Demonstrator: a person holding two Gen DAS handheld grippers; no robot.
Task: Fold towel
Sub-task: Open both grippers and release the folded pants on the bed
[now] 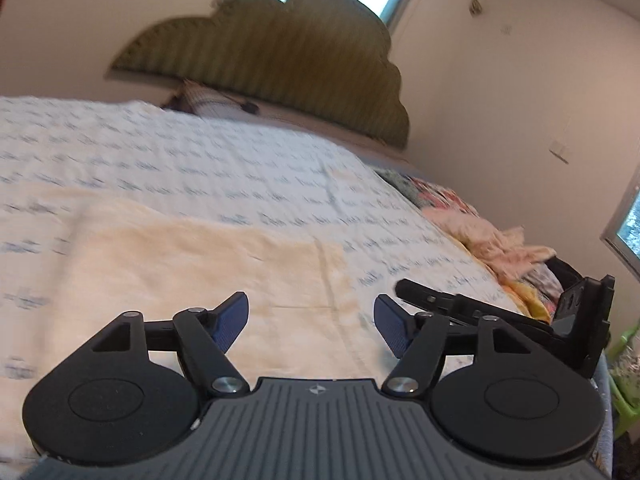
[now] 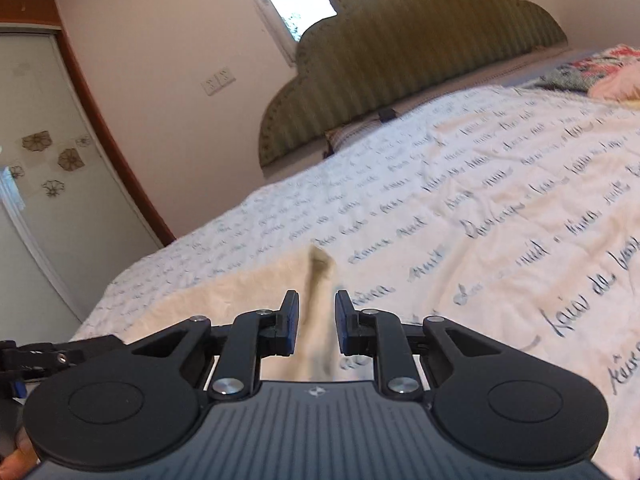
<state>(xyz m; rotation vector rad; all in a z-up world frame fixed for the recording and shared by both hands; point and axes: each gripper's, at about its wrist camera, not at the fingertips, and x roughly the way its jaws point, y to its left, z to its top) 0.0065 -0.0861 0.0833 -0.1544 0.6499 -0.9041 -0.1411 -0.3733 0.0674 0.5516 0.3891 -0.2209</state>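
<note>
A cream towel lies flat on the bed's script-printed cover. My left gripper hovers just above the towel's near part, open wide, with nothing between its blue pads. My right gripper has its jaws a narrow way apart. A raised, blurred ridge of the towel stands up between them, with thin gaps showing on both sides. In the left wrist view the right gripper sits low at the towel's right edge. The left gripper appears at the far left of the right wrist view.
A green scalloped headboard and a pillow stand at the far end of the bed. Bunched pink and floral bedding lies along the bed's right side. A wardrobe door is on the left, and a fingertip shows at the corner.
</note>
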